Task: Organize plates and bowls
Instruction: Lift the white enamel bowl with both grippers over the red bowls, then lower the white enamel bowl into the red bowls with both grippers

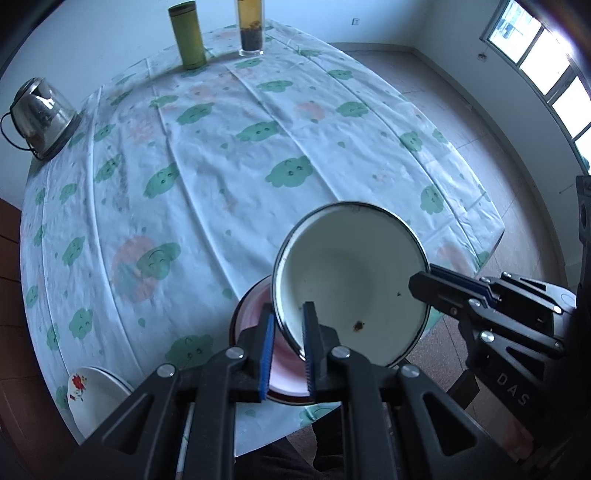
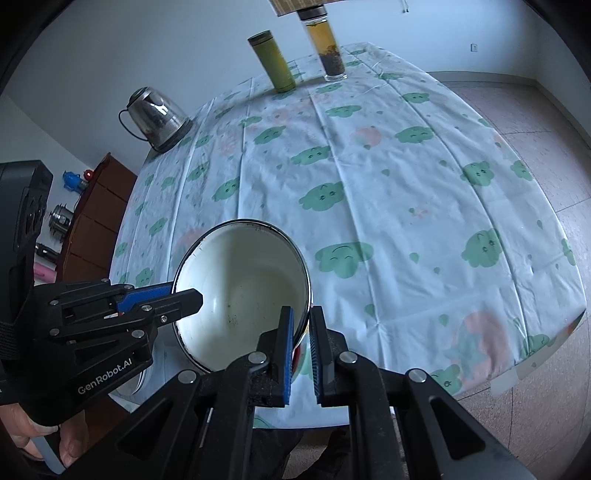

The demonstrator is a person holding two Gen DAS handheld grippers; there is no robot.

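A white enamel bowl (image 1: pixel 351 266) with a dark rim hangs tilted over the near edge of the table, held from both sides. My left gripper (image 1: pixel 289 306) is shut on its left rim, one blue pad inside and one outside. My right gripper (image 2: pixel 301 312) is shut on the opposite rim; it also shows as the right gripper (image 1: pixel 424 275) in the left wrist view. The bowl (image 2: pixel 240 280) is empty apart from a few dark specks. Under it on the cloth sits a pink plate (image 1: pixel 255 314) with a dark red rim. The left gripper (image 2: pixel 184 290) shows at the left of the right wrist view.
A white plate (image 1: pixel 92 398) with a red flower lies at the near left table edge. At the far side stand a glass kettle (image 1: pixel 40 118), a green flask (image 1: pixel 188 35) and a glass tea bottle (image 1: pixel 251 27). The tablecloth (image 1: pixel 229 177) has green cloud prints; tiled floor lies to the right.
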